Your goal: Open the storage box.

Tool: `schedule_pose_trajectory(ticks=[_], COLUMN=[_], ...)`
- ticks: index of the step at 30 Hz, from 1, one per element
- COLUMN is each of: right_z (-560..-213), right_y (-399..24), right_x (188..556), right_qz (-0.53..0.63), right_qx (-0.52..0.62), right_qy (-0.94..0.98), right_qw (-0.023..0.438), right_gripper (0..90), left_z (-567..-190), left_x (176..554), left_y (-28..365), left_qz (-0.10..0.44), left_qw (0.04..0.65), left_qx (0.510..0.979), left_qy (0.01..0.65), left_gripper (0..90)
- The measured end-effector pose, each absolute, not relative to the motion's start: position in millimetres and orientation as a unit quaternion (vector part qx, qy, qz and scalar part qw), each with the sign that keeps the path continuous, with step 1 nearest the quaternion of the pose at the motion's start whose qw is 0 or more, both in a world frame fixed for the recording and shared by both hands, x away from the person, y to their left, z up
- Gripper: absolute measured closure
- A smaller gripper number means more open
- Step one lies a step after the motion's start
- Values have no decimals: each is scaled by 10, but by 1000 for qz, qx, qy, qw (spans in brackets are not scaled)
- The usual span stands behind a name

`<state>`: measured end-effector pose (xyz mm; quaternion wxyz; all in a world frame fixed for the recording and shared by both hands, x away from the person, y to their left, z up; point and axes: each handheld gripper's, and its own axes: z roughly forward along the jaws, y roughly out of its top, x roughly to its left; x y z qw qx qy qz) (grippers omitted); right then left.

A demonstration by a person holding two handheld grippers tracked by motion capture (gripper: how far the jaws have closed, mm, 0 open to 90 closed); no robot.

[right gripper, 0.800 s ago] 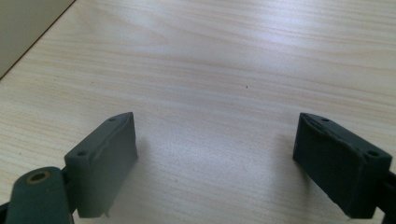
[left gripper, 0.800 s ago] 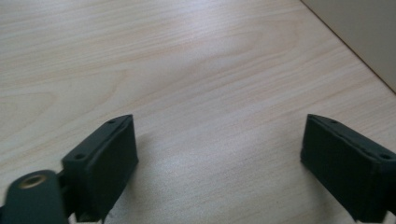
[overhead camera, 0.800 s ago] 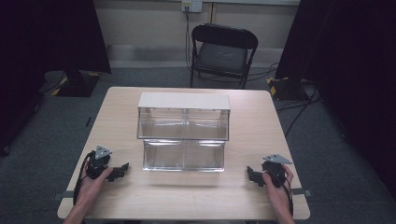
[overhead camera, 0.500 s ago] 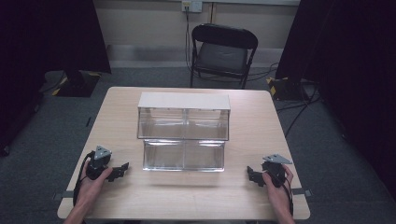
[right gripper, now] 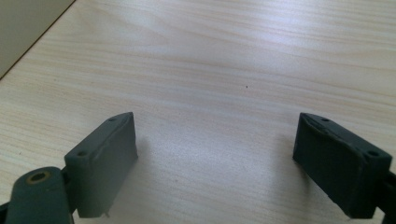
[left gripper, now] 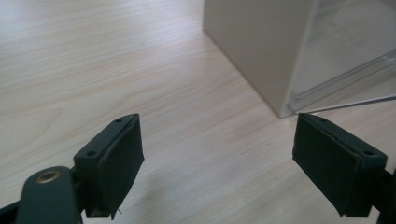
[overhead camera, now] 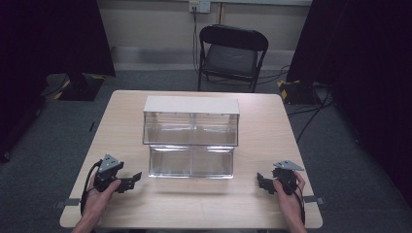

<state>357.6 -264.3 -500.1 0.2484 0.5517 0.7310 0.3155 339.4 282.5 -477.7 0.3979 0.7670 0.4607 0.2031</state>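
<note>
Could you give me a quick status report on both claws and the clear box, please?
Left claw open, empty, low over the table. Right claw open, empty, likewise. Clear two-tier box mid-table between them, untouched. Nothing in the way.

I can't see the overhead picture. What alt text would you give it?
A clear two-tier bin stands mid-table, with a person's hands holding an open black gripper on each side of it: left gripper, right gripper. Both sit apart from the bin. A black folding chair stands beyond the table.
</note>
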Motion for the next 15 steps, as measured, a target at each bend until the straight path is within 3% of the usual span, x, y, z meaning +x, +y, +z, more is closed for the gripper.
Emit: schedule_pose_trajectory(ticks=[15], right_z=[-5001], right_y=[-2643], right_x=[3577], right_qz=[315], right_qx=[552], right_qy=[731], right_qw=[248], right_gripper=[127], left_z=[-4688], left_x=[3265], left_y=[2553], left_qz=[181], left_qw=[431], left_qx=[785], left_qy=[406], left_gripper=[156])
